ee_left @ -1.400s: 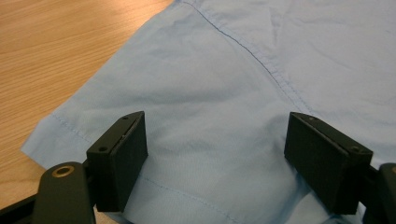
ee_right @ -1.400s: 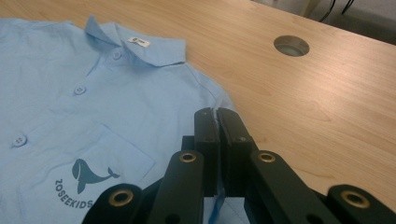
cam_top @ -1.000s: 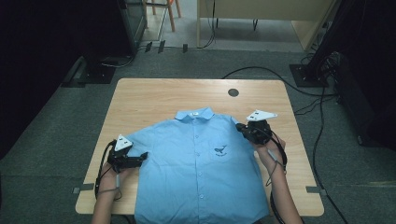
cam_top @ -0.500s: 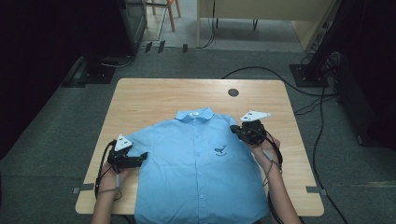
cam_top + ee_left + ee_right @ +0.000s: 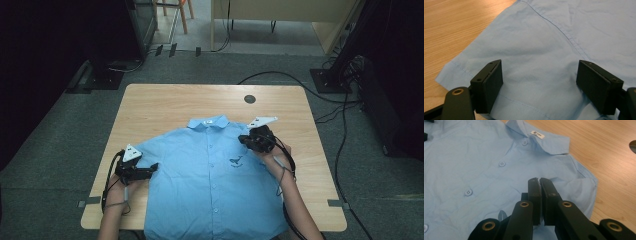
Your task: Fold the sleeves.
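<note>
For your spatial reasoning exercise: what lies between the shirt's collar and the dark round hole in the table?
Bare wood: in the high view, nothing lies between the collar and the hole in the table.

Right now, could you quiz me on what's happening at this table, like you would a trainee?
1. True or false: the left gripper has its jaws wide open over the shirt.
2. How do the right gripper's jaws stand: A open, B shut, C hidden?
3. What small dark picture is on the shirt's chest?

Key: 1 true. 2 B. 3 a whale emblem.
</note>
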